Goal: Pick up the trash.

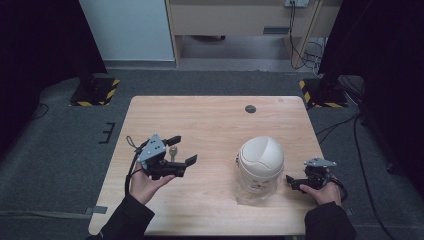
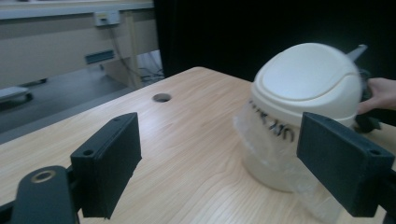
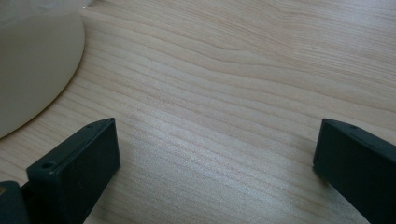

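1 bin (image 1: pixel 260 162) – 2 grippers, perhaps empty.

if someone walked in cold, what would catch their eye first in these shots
First, the small white bin with a domed lid, standing in a clear plastic bag on the right half of the wooden table. Next, the two hand-held grippers flanking it: the left gripper raised above the table's left side with jaws wide apart, and the right gripper low beside the bin, also open, gripping nothing.
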Available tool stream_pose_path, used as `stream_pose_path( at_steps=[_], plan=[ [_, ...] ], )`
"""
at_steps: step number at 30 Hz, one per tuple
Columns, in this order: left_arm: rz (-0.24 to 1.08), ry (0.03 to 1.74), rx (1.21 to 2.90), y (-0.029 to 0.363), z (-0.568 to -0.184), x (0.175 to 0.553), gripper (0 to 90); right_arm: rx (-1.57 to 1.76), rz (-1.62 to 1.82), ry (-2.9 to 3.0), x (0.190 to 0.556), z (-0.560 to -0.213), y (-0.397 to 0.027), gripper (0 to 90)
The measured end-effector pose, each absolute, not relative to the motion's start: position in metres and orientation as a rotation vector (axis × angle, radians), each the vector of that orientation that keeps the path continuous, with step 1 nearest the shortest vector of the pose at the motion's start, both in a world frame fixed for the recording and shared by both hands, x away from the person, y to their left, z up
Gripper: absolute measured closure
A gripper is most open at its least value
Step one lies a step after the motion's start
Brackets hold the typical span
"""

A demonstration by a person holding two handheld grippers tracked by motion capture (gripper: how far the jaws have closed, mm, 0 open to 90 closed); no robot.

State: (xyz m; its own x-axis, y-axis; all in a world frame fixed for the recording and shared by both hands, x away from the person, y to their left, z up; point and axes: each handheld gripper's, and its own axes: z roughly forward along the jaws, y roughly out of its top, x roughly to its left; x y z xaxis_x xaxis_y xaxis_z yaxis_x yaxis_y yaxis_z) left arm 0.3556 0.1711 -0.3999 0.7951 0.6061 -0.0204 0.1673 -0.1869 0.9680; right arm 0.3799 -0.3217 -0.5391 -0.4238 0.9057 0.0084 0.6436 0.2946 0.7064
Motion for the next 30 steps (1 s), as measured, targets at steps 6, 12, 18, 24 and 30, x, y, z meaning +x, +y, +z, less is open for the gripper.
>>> stream_pose_path(
  at_steps=[6, 12, 18, 24, 30],
  plan=[
    [0.382, 0.513, 1.783, 0.133, -0.396, 0.36, 13.2, 1.389, 0.907, 2.175, 0.38, -0.539, -0.322, 0.8],
    [0.329, 0.453, 1.811, 0.097, -0.396, 0.363, 13.3, 1.386, 0.908, 2.177, 0.38, -0.539, -0.322, 0.8],
    [0.279, 0.414, 1.842, 0.066, -0.401, 0.367, 13.2, 1.384, 0.908, 2.179, 0.38, -0.539, -0.322, 0.8],
    [0.229, 0.389, 1.87, 0.041, -0.407, 0.368, 13.2, 1.385, 0.908, 2.178, 0.38, -0.539, -0.322, 0.8],
    [0.193, 0.359, 1.907, 0.021, -0.411, 0.371, 13.2, 1.386, 0.909, 2.177, 0.38, -0.539, -0.322, 0.8]
  ],
)
